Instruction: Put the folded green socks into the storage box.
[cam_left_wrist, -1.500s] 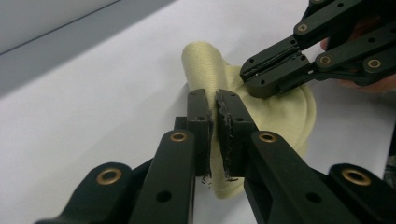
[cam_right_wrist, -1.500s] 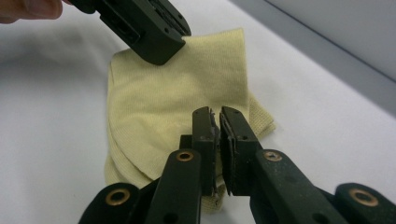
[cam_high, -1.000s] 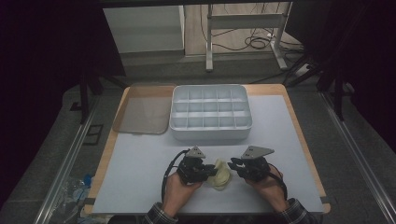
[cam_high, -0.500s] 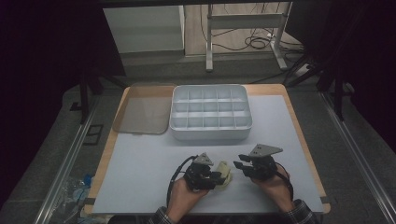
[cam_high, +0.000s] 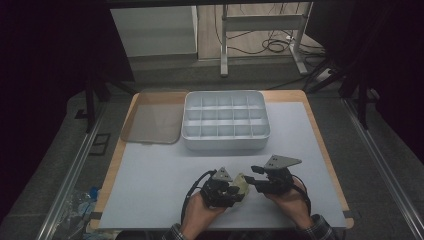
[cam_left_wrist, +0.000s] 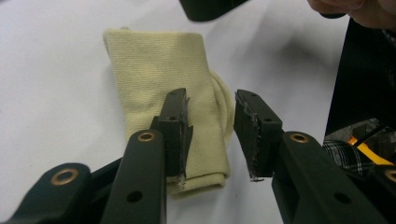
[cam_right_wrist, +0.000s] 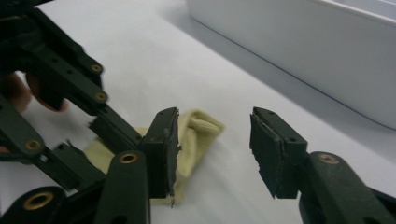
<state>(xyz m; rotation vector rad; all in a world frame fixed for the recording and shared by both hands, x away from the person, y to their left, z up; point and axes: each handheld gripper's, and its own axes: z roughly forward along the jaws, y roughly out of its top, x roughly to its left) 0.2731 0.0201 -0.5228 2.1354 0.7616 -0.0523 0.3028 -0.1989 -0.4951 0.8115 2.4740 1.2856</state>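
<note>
**Folded sock between two open tongs, left pair closer**

I am working at a white counter (cam_high: 165, 190) that carries a compartment tray (cam_high: 226, 121) at its far side and a tinted lid (cam_high: 151, 119) beside it. Near the front edge lies a pale yellow folded sock (cam_left_wrist: 163, 84), flat on the counter.

My left tongs (cam_left_wrist: 211, 135) stand open and hold nothing; one jaw is over the sock, the other just off its bunched edge. The sock's long axis runs straight ahead, along the jaws.

My right tongs (cam_right_wrist: 215, 149) are also open and empty, set slightly back, with the sock ahead toward their left jaw. I judge the left tongs nearer for gripping.
</note>
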